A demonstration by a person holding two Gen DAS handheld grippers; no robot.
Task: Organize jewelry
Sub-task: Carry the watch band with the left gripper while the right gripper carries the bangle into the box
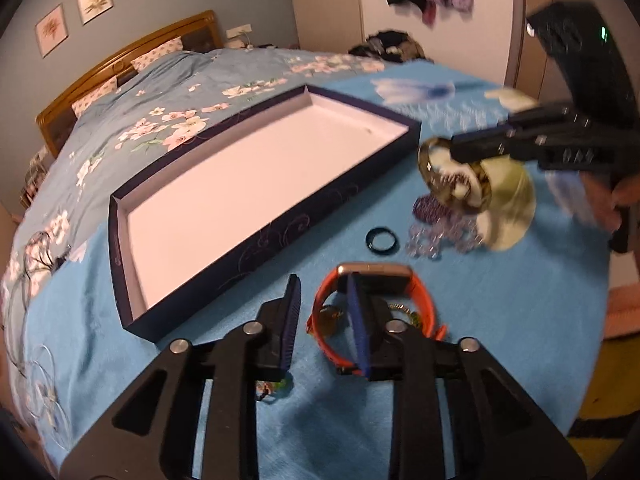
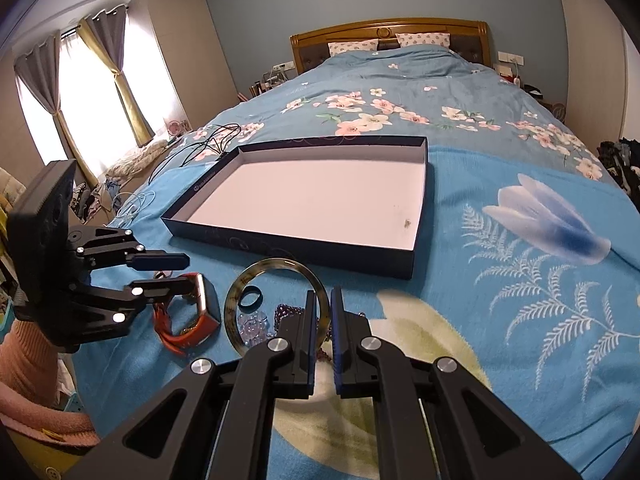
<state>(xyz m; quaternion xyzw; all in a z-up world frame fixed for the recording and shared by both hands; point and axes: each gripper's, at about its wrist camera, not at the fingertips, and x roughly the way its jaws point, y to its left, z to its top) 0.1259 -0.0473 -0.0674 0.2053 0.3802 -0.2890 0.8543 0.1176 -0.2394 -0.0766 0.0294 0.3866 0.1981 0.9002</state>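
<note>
A shallow dark-blue box (image 1: 412, 132) (image 2: 418, 236) with a white floor lies open on the bed. My right gripper (image 2: 322, 300) (image 1: 460, 152) is shut on a mottled brown bangle (image 2: 236, 292) (image 1: 430, 182) and holds it above the blanket, just in front of the box. My left gripper (image 1: 324, 296) (image 2: 182, 272) is open over an orange watch (image 1: 424, 300) (image 2: 192, 332); one finger is inside the strap loop. A small dark ring (image 1: 382, 241) (image 2: 250, 301), purple beads (image 1: 428, 206) (image 2: 286, 312) and clear beads (image 1: 424, 242) (image 2: 254, 326) lie on the blanket.
A gold chain (image 1: 404, 312) lies by the watch. A small beaded piece (image 1: 272, 388) lies under my left gripper. Black cables (image 2: 208, 144) trail left of the box. A pile of clothes (image 1: 388, 46) sits at the bed's edge.
</note>
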